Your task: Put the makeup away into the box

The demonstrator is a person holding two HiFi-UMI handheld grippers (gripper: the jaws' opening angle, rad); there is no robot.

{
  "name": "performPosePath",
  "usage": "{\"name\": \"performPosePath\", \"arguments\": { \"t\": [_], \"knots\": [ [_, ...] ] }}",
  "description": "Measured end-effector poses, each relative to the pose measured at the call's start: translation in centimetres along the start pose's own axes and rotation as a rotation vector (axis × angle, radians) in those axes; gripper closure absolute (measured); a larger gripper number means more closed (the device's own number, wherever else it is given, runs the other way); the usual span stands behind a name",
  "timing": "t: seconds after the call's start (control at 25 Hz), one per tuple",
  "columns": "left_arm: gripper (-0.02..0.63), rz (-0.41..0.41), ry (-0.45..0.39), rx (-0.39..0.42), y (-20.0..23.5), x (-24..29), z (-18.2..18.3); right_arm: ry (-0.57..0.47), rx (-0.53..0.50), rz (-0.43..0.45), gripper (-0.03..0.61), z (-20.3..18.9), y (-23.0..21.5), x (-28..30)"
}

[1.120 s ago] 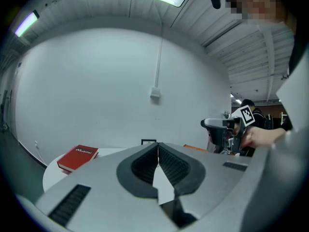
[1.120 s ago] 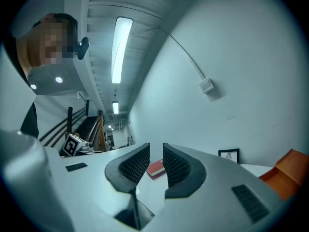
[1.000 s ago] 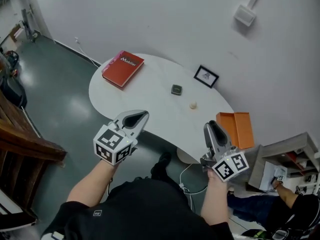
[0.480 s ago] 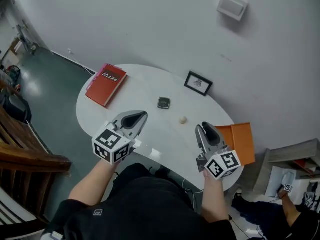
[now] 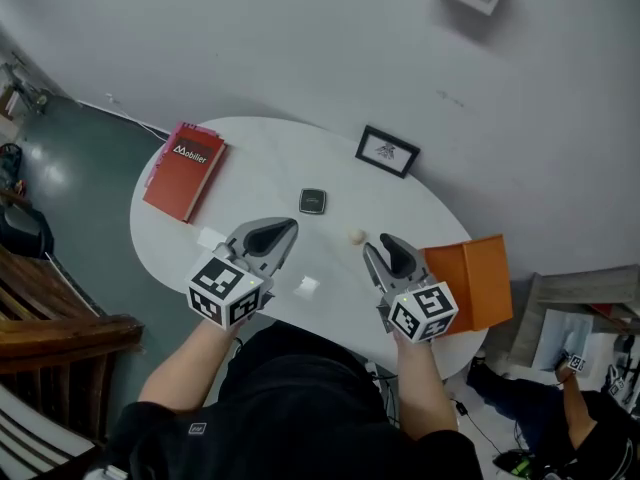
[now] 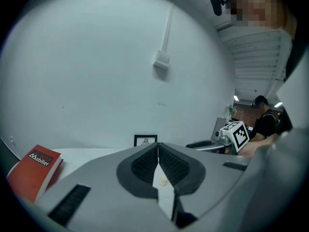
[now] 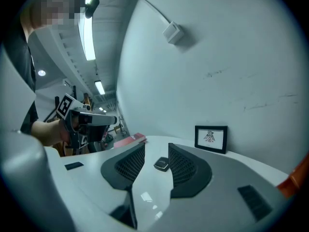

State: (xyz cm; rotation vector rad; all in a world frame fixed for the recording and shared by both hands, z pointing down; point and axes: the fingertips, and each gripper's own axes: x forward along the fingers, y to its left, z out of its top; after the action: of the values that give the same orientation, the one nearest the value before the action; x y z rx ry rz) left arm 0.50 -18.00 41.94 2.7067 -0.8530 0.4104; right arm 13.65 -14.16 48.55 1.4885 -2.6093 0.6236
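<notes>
White oval worktop (image 5: 250,168), approach step: dark compact (image 5: 313,201) mid-surface, orange box (image 5: 470,283) at 4 o'clock edge; left gripper (image 5: 285,230) closed, empty; right gripper (image 5: 382,242) part-open, jaws just opening, empty, should next reach the compact.

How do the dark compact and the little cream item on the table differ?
The dark compact is square and flat; the cream item is round and smaller. The compact lies nearer the red book, the cream item nearer the orange box. Both rest on the white table, untouched.
</notes>
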Motion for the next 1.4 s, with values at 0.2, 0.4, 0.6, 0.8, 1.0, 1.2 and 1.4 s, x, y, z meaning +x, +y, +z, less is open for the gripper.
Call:
{"name": "performPosePath", "arguments": {
  "t": [0.2, 0.4, 0.6, 0.8, 1.0, 1.2, 1.4],
  "knots": [
    [0.600, -0.028, 0.028, -0.023, 1.8, 2.4, -1.6, 0.139, -0.056, -0.045, 0.431, -3.5, -2.2, 3.3],
    [0.600, -0.056, 0.061, -0.061, 3.4, 4.2, -3.9, 0.238, -0.055, -0.056, 0.405, -7.4, -4.0, 5.8],
    [0.600, -0.074, 0.096, -0.085, 4.0, 5.0, -5.9, 0.296, -0.046, -0.065, 0.405, -10.4, -5.3, 7.8],
    [0.600, -0.060, 0.114, -0.089, 4.8, 4.8, -6.6, 0.395, -0.059, -0.077, 0.405, -13.1, -6.2, 9.2],
    [0.599, -0.063, 0.101, -0.086, 4.8, 4.4, -4.5, 0.362, -0.061, -0.098, 0.453, -10.8, -6.0, 8.2],
    [0.600, -0.119, 0.063, -0.046, 2.2, 5.4, -1.0, 0.258, -0.080, -0.146, 0.454, -4.8, -6.3, 3.6],
    [0.600, -0.188, 0.040, -0.005, -1.0, 6.8, 1.4, 0.155, -0.043, -0.286, 0.456, -1.3, -9.0, -3.6]
  ]
}}
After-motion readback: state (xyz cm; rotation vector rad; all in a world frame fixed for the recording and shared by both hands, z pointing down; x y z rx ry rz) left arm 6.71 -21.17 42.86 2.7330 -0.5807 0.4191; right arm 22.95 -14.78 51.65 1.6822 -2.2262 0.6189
